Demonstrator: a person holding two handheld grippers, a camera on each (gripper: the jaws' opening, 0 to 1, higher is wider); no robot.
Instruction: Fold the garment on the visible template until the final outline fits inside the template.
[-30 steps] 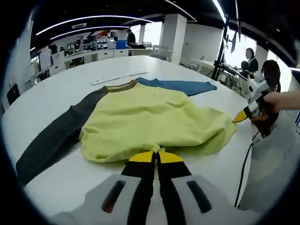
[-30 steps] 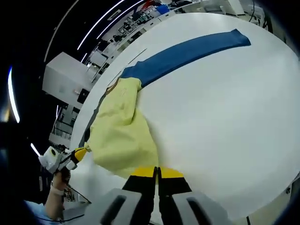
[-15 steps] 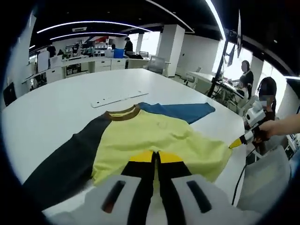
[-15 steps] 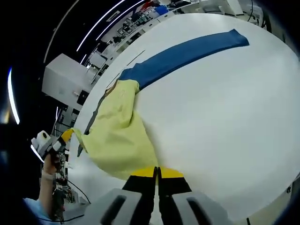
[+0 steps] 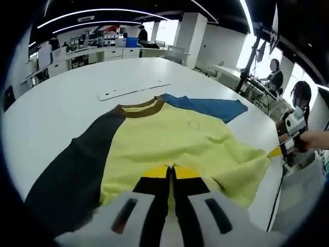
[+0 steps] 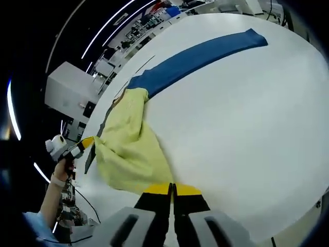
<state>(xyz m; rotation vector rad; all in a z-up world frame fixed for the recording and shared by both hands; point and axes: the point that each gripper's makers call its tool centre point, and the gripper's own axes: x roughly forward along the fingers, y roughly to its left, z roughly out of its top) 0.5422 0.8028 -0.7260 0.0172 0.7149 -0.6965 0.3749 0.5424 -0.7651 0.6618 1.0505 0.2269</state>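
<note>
Grey left gripper (image 5: 171, 172) with yellow-tipped black jaws.

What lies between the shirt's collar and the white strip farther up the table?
Bare white table, going by the left gripper view: the collar and the strip lie apart with nothing between.

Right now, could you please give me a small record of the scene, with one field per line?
garment: yellow shirt with a brown collar, spread on the white table
sleeves: dark sleeve on one side, blue sleeve on the other, both lying flat
left tool: shut on the hem of the yellow shirt
right tool: shut on the hem of the yellow shirt at its other corner
fold state: not yet folded
other items: a white strip on the table beyond the collar
</note>
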